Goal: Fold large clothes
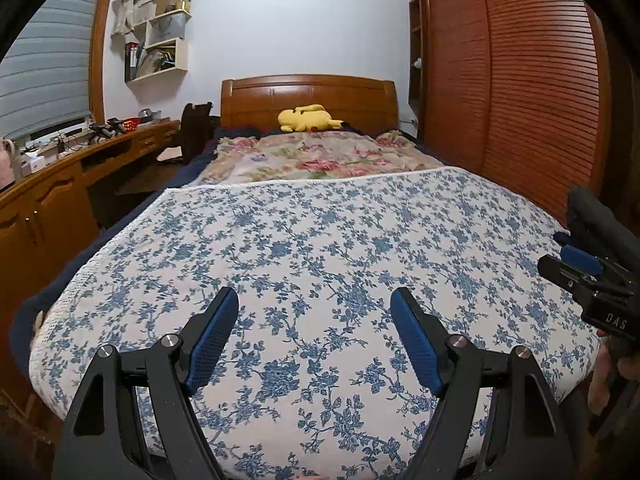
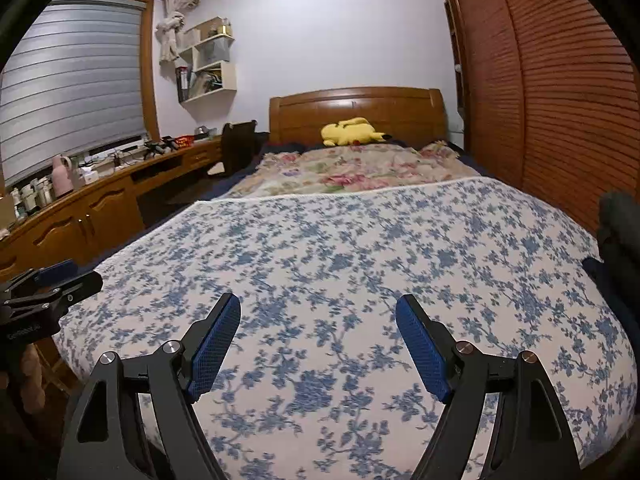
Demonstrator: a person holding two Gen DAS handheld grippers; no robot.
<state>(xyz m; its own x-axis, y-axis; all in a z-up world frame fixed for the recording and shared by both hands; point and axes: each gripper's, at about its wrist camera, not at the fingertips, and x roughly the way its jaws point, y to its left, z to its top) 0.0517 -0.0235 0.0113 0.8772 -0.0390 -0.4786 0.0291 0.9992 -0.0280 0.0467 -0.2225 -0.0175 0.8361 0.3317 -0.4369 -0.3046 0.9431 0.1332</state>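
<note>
A large white cloth with a blue flower print (image 1: pixel 320 264) (image 2: pixel 344 264) lies spread flat over the near half of the bed. My left gripper (image 1: pixel 314 300) hangs above its near edge, open, with nothing between the blue pads. My right gripper (image 2: pixel 318 306) hovers over the same cloth further right, also open and empty. In the left wrist view the right gripper (image 1: pixel 576 264) shows at the right edge. In the right wrist view the left gripper (image 2: pixel 56 280) shows at the left edge. A dark garment (image 2: pixel 616 240) sits at the bed's right side.
A pink floral quilt (image 1: pixel 312 156) and a yellow plush toy (image 1: pixel 308 118) lie toward the wooden headboard (image 1: pixel 308 92). A long wooden desk (image 1: pixel 60 184) with clutter runs along the left. A slatted wardrobe (image 1: pixel 532 80) stands close on the right.
</note>
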